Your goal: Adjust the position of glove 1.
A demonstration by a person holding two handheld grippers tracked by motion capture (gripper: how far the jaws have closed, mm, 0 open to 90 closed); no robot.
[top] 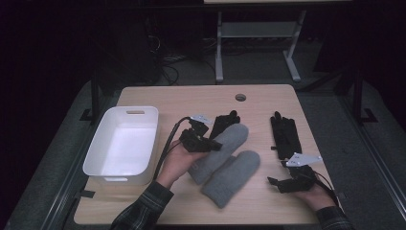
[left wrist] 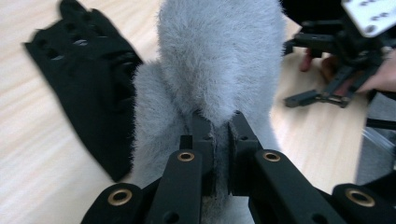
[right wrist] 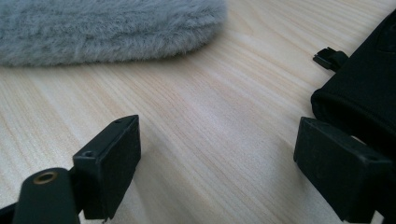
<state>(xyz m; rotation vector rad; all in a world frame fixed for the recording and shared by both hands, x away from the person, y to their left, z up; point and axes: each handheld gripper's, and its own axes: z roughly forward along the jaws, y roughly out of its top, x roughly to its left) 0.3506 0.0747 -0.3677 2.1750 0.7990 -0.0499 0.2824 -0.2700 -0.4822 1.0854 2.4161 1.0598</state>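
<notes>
One white bin (top: pixel 122 143) bare inside; left tongs (left wrist: pixel 217 126) clenched on grey mitten (left wrist: pixel 219 60), right tongs (right wrist: pixel 219 168) released above counter (right wrist: pixel 196 112).

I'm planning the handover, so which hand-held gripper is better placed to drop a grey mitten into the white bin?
Left. The left hand-held gripper is already shut on a grey mitten, next to the white bin; the right hand-held gripper is open.

Fuzzy grey mitten (left wrist: pixel 219 56), soft napped cloth, is seen pinched in the matt black plastic of the left claw (left wrist: pixel 220 140), brass-coloured rivets catching light. Pale wood grain is shown on the smooth bench (right wrist: pixel 196 116). The black glove (top: pixel 285 134) looks knitted, perhaps. The white bin (top: pixel 123 143) appears to be smooth plastic.
</notes>
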